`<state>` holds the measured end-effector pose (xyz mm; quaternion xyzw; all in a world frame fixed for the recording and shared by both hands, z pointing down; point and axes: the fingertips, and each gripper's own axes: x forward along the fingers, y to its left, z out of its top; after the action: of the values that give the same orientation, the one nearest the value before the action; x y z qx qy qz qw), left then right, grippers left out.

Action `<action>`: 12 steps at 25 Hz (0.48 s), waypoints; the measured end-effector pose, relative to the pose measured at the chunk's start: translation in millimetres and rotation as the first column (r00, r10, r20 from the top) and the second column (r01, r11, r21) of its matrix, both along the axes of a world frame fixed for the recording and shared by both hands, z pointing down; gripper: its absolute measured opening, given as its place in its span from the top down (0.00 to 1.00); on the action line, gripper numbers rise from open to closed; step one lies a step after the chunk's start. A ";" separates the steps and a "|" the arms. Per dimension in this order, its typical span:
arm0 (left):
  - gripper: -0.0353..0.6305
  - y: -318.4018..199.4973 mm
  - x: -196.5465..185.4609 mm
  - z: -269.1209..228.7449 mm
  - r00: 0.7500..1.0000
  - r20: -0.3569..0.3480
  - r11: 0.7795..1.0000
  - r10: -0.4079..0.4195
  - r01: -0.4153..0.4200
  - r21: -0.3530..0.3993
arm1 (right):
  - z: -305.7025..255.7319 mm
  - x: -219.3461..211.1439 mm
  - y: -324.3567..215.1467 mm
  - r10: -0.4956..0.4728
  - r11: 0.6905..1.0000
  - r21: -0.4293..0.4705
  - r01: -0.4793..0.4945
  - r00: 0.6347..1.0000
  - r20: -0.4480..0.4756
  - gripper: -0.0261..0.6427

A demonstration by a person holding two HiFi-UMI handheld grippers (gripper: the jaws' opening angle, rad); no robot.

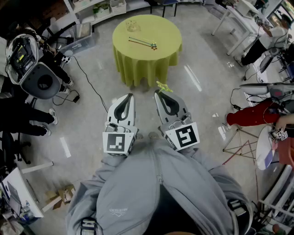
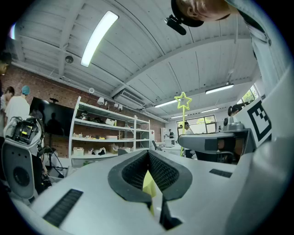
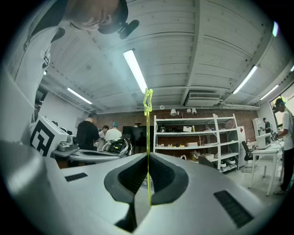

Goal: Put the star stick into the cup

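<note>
My right gripper (image 1: 157, 93) is shut on a thin yellow-green star stick (image 1: 163, 86), and the star pokes out past its tips. In the right gripper view the star stick (image 3: 147, 137) stands upright between the jaws of that gripper (image 3: 148, 158). The same star (image 2: 183, 100) shows in the left gripper view. My left gripper (image 1: 130, 95) is shut with nothing in it, beside the right one near my body. Ahead stands a round table (image 1: 165, 32) with a yellow-green cloth. On it are a clear cup (image 1: 132, 25) and a second star stick (image 1: 142, 43) lying flat.
A grey machine (image 1: 32, 64) and seated people are at the left, with a black cable (image 1: 89, 82) across the floor. Shelves (image 1: 98, 9) stand behind the table. White tables (image 1: 239, 18), a red object (image 1: 248, 114) and a tripod (image 1: 239, 144) are at the right.
</note>
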<state>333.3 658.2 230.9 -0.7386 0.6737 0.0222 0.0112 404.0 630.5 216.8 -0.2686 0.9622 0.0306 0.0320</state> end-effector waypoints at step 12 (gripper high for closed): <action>0.92 27.5 -39.5 9.9 1.000 0.004 1.000 -0.017 0.017 -0.011 | 5.9 -34.6 27.1 0.043 0.999 0.016 -0.042 0.999 -0.014 0.91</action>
<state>293.7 685.7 240.8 -0.7330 0.6799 0.0170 0.0088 369.4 657.6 222.6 -0.2885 0.9563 0.0407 0.0264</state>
